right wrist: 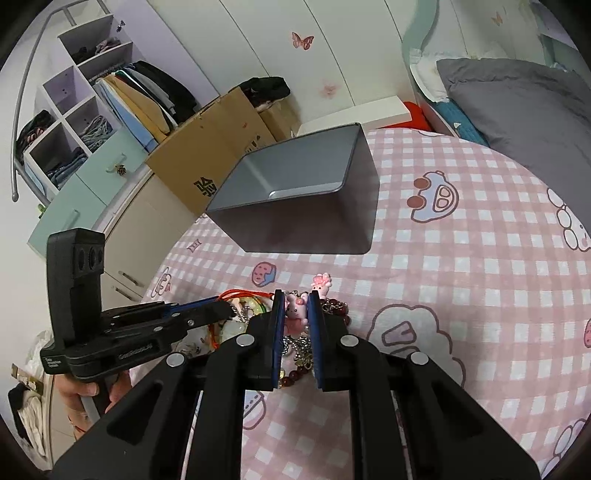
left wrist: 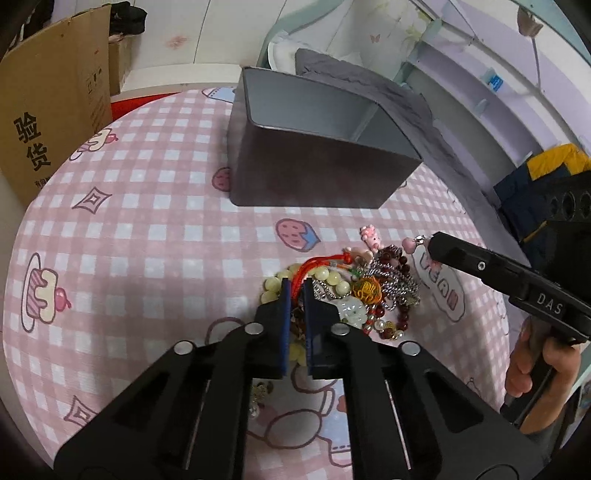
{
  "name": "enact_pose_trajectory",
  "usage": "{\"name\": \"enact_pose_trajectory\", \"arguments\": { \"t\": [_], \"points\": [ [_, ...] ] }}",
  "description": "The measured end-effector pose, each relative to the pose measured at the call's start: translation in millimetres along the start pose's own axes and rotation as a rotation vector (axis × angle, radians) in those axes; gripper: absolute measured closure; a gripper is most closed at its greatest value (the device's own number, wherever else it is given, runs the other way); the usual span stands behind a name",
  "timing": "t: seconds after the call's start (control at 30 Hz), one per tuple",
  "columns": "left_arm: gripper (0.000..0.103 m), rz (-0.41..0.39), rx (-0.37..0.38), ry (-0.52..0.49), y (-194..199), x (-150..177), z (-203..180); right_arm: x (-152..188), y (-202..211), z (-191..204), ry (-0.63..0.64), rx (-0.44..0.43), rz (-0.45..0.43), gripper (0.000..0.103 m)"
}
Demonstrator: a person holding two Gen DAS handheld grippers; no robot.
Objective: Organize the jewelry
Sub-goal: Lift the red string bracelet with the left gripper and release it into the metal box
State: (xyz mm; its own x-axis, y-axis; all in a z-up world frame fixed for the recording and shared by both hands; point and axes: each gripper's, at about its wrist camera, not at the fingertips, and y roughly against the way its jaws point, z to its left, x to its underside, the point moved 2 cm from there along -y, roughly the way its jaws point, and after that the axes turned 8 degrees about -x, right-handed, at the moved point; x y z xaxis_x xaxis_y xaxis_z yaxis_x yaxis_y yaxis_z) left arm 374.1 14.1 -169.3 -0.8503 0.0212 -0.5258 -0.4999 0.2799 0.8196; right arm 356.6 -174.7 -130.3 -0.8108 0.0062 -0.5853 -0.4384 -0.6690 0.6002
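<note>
A bedroom — white wall [right wrist: 280,33] with butterfly stickers [right wrist: 303,40], open wardrobe [right wrist: 92,92] of clothes, cardboard box [right wrist: 207,147], grey pillow [right wrist: 517,99] — evenly lit

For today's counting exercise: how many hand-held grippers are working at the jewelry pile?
2. The left hand-held gripper is shut on the red cord at the pile's left. The right hand-held gripper is shut on a pink charm at the pile's right edge.
</note>
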Motion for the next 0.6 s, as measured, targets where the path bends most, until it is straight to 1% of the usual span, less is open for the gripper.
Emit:
{"name": "enact_pose_trajectory", "arguments": {
  "t": [0.1,0.3,0.37,0.43,0.6],
  "points": [
    [0.098,-0.031,0.044,-0.01,10.6,0.0,-2.9,-1.9,7.2,5.8,0.013,-0.009,-0.012,0.092],
    [0.099,-0.112,0.222,-0.019,50.8,-7.9,-18.9,-8.3,24.0,18.8,0.032,-0.036,-0.047,0.092],
    [0.099,-0.143,0.266,-0.028,65.1,-11.9,-23.8,-11.4,29.4,23.0,0.036,-0.046,-0.059,0.092],
    [0.099,-0.173,0.288,-0.039,76.6,-18.6,-29.1,-15.1,32.8,25.9,0.042,-0.046,-0.071,0.092],
    [0.099,-0.235,0.301,-0.052,91.6,-42.0,-37.8,-32.4,32.8,31.6,0.062,-0.039,-0.098,0.092]
  ]
}}
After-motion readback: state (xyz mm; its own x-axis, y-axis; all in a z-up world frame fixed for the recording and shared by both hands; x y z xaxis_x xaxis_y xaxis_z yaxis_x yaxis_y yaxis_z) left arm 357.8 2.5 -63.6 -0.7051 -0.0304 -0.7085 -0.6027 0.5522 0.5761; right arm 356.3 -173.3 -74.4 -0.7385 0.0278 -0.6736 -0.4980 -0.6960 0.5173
